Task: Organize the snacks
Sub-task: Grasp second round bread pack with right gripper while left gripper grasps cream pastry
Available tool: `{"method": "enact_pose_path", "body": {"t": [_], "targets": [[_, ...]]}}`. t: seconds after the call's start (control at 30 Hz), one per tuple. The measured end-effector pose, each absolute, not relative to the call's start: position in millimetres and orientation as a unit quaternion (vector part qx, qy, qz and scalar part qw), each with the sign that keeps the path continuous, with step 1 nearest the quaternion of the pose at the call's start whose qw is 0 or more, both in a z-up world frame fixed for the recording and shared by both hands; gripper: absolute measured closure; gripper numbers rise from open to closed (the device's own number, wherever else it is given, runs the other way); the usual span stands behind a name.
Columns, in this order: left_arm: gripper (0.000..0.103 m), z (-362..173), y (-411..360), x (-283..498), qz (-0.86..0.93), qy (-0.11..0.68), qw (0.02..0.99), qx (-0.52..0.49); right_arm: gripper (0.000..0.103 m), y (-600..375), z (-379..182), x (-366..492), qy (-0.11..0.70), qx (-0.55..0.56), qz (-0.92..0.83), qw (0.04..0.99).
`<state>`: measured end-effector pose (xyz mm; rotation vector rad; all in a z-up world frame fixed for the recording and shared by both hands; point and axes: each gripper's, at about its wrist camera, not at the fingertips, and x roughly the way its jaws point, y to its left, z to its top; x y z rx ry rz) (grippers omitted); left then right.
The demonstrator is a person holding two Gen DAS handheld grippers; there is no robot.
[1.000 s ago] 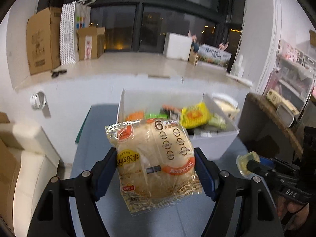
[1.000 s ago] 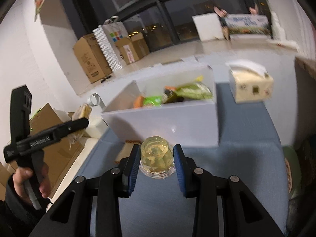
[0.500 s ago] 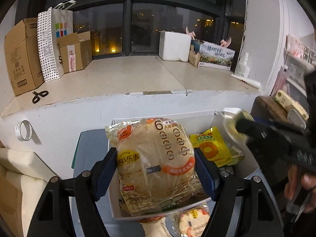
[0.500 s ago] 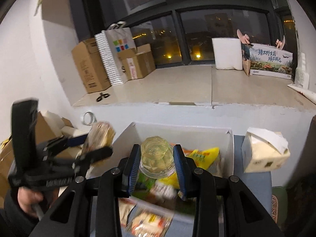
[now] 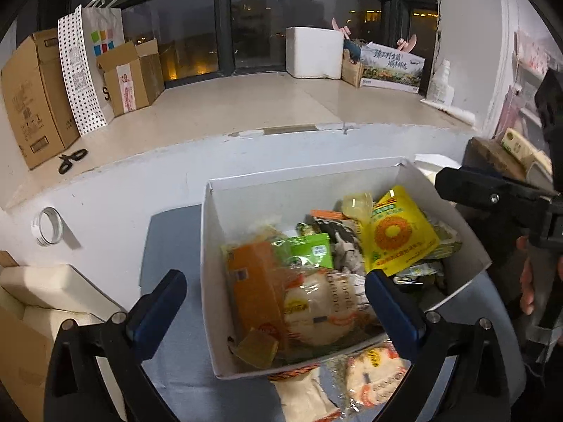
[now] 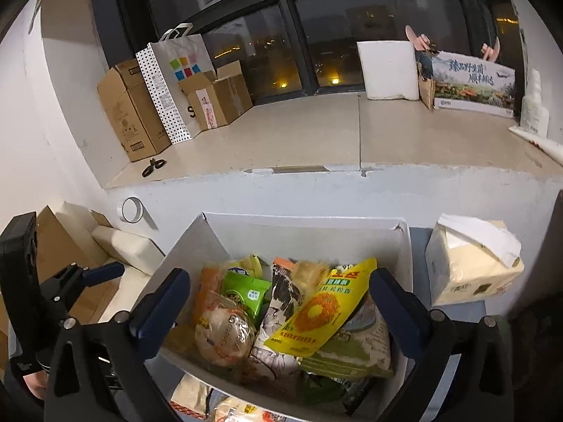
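A white box (image 5: 207, 246) of snack packets stands on the blue-grey table; it also shows in the right wrist view (image 6: 183, 246). The rice-cracker bag (image 5: 316, 309) lies in its near left part, next to an orange pack (image 5: 257, 281); it shows in the right wrist view too (image 6: 225, 330). A clear jelly cup (image 5: 357, 204) lies at the back by a yellow packet (image 5: 397, 235). My left gripper (image 5: 274, 302) is open and empty above the box's near edge. My right gripper (image 6: 279, 302) is open and empty above the box.
More cracker bags (image 5: 373, 376) lie on the table in front of the box. A tissue pack (image 6: 471, 260) sits right of it. A white wall ledge behind holds cardboard boxes (image 5: 35, 91), scissors (image 5: 72, 160) and a tape roll (image 5: 47, 227).
Both grippers moved over the box and opened. The left one let go of the cracker bag and the right one let go of the jelly cup; both now lie in the box.
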<state>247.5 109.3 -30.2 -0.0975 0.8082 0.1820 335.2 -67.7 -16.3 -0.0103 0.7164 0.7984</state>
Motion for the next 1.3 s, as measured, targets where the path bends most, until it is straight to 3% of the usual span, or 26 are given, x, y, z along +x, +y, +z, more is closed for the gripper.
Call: {"method": "enact_pose_path", "body": {"t": [0.43,0.93,1.3], "targets": [[0.000,-20.6,103.6,175.0,0.063,0.395,0.913,-0.075,0.000,-115.8,0.3,261.3,0.291,0.026,0.422,0.858],[0.000,-70.8,89.0,87.6,0.060,0.425,0.893,-0.135,0.000,-78.3,-155.0,194.6,0.426,-0.099,0.372,0.819],[0.000,-73.8,89.0,83.4,0.065,0.420,0.895,-0.139,0.000,-15.4,-177.7,233.7,0.457,-0.106,0.294,0.833]]}}
